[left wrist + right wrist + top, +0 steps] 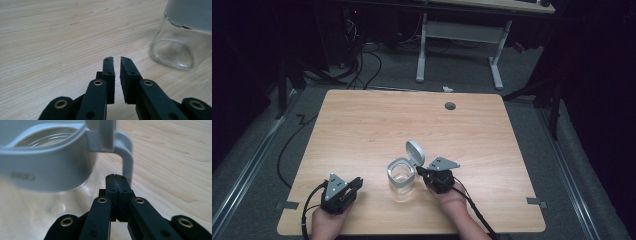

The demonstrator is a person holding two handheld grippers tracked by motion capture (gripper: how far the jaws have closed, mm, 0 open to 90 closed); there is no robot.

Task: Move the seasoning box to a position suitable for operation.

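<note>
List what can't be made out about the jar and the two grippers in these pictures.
- Jar contents: too small in the high view; in the left gripper view the top edge cuts off the upper part.
- Raised mark on the grey collar: blurred in the right gripper view, unreadable.
- Lid: cut off by the top edge in the right gripper view.
- Right gripper touching the jar's hinge arm or not: blur hides it.
- Left gripper: jaw gap too small in the high view.

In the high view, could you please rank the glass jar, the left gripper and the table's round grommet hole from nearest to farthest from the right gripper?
From the right gripper:
1. Glass jar, just beside its tips.
2. Left gripper, beyond the jar, near table edge.
3. Grommet hole, at the far edge.
</note>
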